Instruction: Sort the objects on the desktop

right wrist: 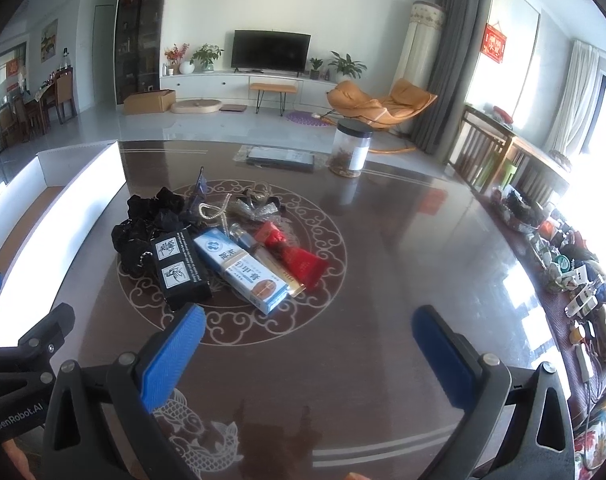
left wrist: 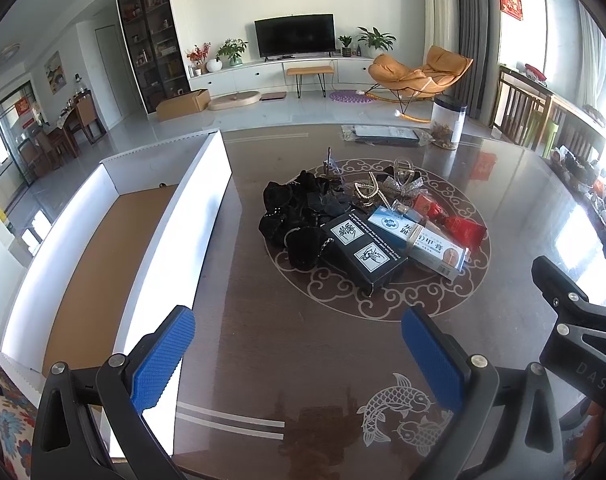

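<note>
A heap of small items lies mid-table: a black box (left wrist: 363, 256) (right wrist: 179, 270), a light blue box (left wrist: 419, 242) (right wrist: 243, 272), a red packet (left wrist: 455, 220) (right wrist: 299, 258), black scrunchies (left wrist: 291, 216) (right wrist: 143, 224), a pearl string (left wrist: 373, 194) (right wrist: 217, 214) and a silver bow (left wrist: 401, 184) (right wrist: 259, 210). An open white cardboard box (left wrist: 175, 248) (right wrist: 63, 216) with a brown floor stands to the left. My left gripper (left wrist: 299, 354) hovers open near the front edge, nothing between its blue pads. My right gripper (right wrist: 309, 354) is open too, beside it, short of the heap.
The dark wood table (left wrist: 303, 340) (right wrist: 403, 260) has a round ornament and fish inlay. At the far edge lie a bagged flat item (left wrist: 387, 134) (right wrist: 281, 158) and a clear jar (left wrist: 447, 120) (right wrist: 349, 148). Clutter lines the right side (right wrist: 575, 276).
</note>
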A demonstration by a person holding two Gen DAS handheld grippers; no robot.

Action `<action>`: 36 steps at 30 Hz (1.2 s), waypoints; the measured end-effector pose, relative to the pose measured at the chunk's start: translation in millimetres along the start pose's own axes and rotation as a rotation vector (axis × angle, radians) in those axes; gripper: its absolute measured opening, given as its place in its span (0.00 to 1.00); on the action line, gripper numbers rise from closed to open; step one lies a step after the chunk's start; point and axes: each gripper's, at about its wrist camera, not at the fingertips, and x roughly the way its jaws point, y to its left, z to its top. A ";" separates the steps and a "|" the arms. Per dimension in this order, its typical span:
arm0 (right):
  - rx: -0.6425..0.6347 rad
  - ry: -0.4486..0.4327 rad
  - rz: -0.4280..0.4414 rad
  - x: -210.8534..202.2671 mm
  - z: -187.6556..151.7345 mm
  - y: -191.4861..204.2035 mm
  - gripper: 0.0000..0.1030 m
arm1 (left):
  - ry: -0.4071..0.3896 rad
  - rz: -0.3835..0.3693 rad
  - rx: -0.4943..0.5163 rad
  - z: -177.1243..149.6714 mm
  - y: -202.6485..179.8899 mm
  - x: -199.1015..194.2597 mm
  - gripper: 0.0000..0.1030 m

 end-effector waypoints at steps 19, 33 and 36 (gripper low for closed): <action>-0.003 0.006 -0.003 -0.8 -1.1 1.8 1.00 | 0.010 -0.003 -0.005 -3.0 3.1 3.2 1.00; -0.005 0.008 0.000 -1.2 -0.3 2.7 1.00 | 0.011 -0.003 -0.006 -3.2 3.2 3.2 1.00; -0.006 0.007 0.000 -1.3 -0.3 2.7 1.00 | 0.011 -0.003 -0.006 -3.2 3.2 3.3 1.00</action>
